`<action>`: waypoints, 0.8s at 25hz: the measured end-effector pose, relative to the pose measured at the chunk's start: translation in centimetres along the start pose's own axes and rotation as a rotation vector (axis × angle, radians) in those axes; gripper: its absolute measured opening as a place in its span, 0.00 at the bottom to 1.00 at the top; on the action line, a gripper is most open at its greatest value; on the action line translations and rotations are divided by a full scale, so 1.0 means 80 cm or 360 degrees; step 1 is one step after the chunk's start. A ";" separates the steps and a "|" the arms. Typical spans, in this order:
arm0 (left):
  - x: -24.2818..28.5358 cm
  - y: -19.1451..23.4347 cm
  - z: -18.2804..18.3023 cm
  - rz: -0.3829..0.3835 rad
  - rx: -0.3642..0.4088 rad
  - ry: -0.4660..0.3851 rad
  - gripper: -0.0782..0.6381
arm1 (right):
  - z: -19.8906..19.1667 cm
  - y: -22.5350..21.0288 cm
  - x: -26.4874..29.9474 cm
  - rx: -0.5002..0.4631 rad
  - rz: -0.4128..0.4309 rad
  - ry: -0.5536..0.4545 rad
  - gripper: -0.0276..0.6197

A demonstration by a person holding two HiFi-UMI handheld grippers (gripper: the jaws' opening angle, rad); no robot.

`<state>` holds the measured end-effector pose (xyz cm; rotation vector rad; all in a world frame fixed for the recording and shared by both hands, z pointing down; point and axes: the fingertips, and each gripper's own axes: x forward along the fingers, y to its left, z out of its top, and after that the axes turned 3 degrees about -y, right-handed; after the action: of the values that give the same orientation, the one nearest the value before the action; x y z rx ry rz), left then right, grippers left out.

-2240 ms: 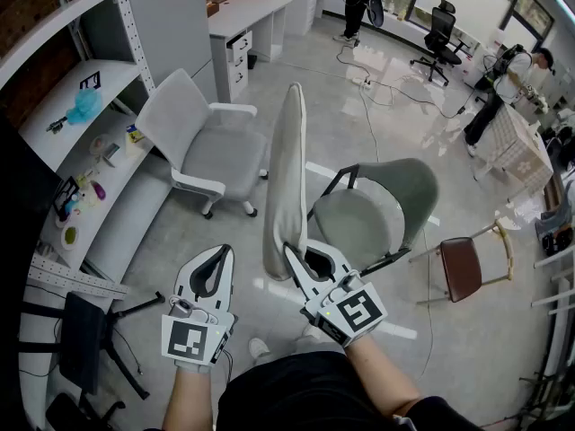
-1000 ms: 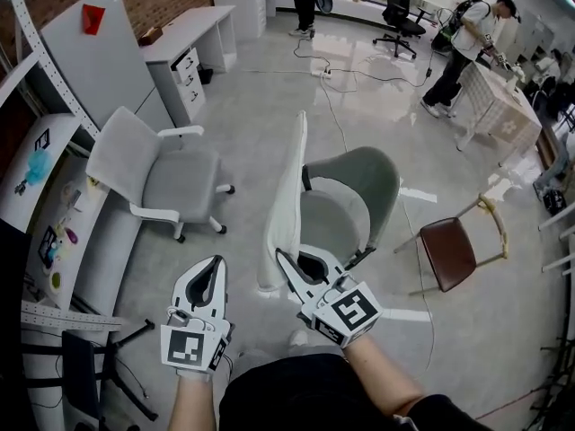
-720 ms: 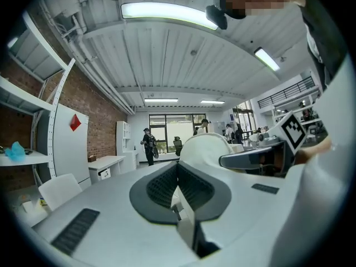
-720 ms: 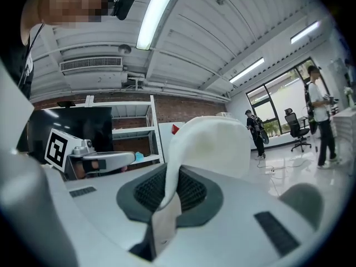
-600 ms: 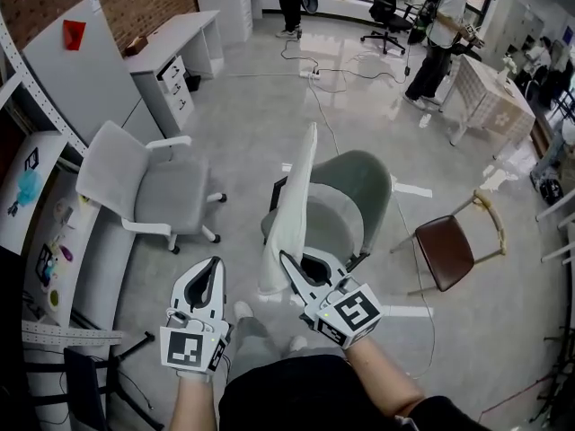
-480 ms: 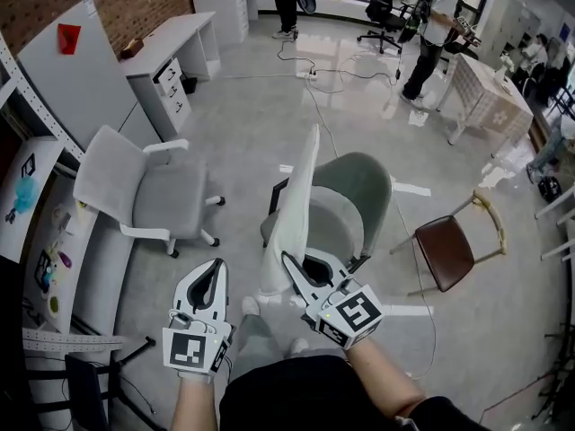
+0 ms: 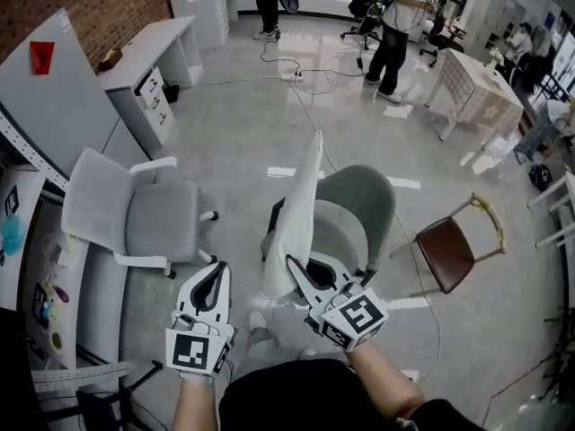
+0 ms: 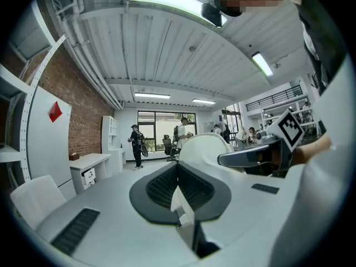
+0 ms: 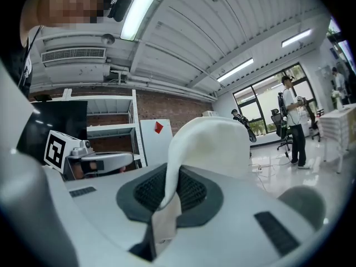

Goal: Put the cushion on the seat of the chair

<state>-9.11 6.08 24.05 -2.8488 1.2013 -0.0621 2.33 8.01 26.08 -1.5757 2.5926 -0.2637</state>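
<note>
The cushion [image 7: 301, 209] is held upright on its edge, with its lower corner clamped between the jaws of the right tool [image 7: 293, 264]. It is seen in the air just in front of the green chair [image 7: 368, 196], whose seat [image 7: 334, 232] is partly hidden behind it; whether cushion and chair touch cannot be told. The left tool [image 7: 218, 270] is held to the left of the cushion, apart from it, its jaws brought together on nothing. A white office chair [image 7: 135, 218] is seen on the floor [image 7: 243, 124] further left, and a brown chair [image 7: 449, 250] to the right.
</note>
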 end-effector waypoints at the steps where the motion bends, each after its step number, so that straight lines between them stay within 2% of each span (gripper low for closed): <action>1: 0.008 0.007 -0.002 -0.0021 -0.0001 0.0004 0.13 | 0.001 -0.005 0.009 0.0003 -0.0018 -0.0001 0.10; 10: 0.076 0.075 -0.021 -0.0198 -0.0042 0.0030 0.13 | -0.001 -0.041 0.081 0.0015 -0.0204 0.0012 0.10; 20: 0.135 0.104 -0.034 -0.0504 -0.0119 0.0008 0.13 | -0.006 -0.071 0.115 0.0035 -0.0494 0.0036 0.10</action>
<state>-7.69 -7.56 26.42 -3.0775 0.7574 -0.0367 2.93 -2.64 27.73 -1.9743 2.3418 -0.3332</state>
